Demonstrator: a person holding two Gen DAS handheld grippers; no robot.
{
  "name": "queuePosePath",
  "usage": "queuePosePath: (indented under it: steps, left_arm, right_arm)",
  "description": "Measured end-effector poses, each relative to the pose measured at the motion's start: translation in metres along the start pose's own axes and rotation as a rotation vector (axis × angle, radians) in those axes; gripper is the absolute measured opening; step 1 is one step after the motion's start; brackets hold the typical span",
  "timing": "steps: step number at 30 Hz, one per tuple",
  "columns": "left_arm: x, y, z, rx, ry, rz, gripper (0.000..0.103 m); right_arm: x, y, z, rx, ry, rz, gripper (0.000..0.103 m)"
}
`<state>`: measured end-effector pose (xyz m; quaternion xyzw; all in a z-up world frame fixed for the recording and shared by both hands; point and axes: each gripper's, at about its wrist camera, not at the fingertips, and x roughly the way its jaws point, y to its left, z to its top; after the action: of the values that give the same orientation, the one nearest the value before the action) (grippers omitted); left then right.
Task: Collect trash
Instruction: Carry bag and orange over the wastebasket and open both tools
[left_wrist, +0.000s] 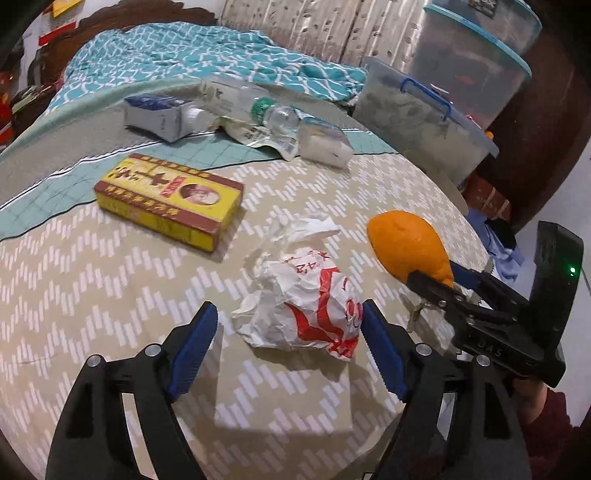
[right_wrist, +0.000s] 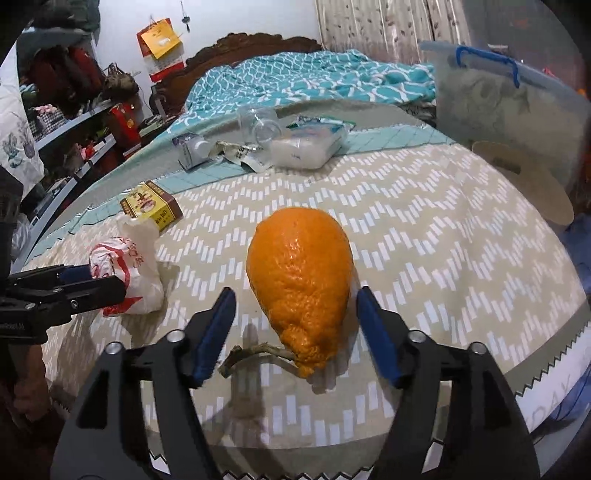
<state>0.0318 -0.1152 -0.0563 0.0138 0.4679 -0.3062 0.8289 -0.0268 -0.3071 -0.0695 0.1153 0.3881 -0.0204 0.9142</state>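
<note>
A crumpled white wrapper (left_wrist: 303, 299) with red print lies on the patterned tablecloth (left_wrist: 110, 288), between the spread blue pads of the left gripper (left_wrist: 288, 347), whose jaws stand open around it; the right pad looks to be touching it, the left pad clear. Just to its right sits an orange fruit (right_wrist: 299, 273) with a dry stem, between the open jaws of the right gripper (right_wrist: 295, 332), neither pad touching it. Behind the wrapper a yellow and red box (left_wrist: 170, 199) lies flat. Farther back, near the table's edge, are a clear plastic bottle (left_wrist: 251, 107), a small white carton (left_wrist: 159, 116) and a pack of tissues (left_wrist: 325, 142).
</note>
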Motion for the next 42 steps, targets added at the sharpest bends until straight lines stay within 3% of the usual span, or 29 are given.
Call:
queuePosePath:
  steps: [10,12,14,17,22,31,35,40,42]
  left_arm:
    - [0.001,-0.007,0.002,0.015,0.009,-0.003,0.074]
    - [0.004,-0.014,0.002,0.056,0.010,-0.024,0.050]
    - [0.006,-0.018,0.005,0.070,0.015,-0.044,0.041]
    - [0.011,-0.027,0.015,0.092,0.021,-0.055,0.038]
    - [0.023,-0.055,0.046,0.132,0.016,-0.109,0.038]
    - [0.082,-0.158,0.114,0.311,0.067,-0.224,0.038]
    - [0.128,-0.214,0.155,0.357,0.103,-0.280,0.038]
    - [0.182,-0.267,0.192,0.384,0.134,-0.296,0.040]
    - [0.205,-0.285,0.205,0.379,0.128,-0.282,0.049]
  right_arm:
    - [0.004,0.006,0.009,-0.044,0.003,0.023,0.079]
    - [0.007,0.009,0.009,-0.089,0.003,-0.018,0.068]
    - [0.008,0.007,0.010,-0.108,0.006,-0.001,0.047]
    - [0.005,-0.010,0.013,-0.025,-0.003,0.050,0.040]
    - [-0.012,-0.052,0.022,0.124,-0.092,0.065,0.038]
    - [-0.044,-0.157,0.048,0.309,-0.214,-0.047,0.038]
    - [-0.047,-0.218,0.062,0.407,-0.226,-0.103,0.038]
    - [-0.036,-0.282,0.078,0.498,-0.195,-0.150,0.039]
    - [-0.025,-0.301,0.087,0.522,-0.187,-0.152,0.045]
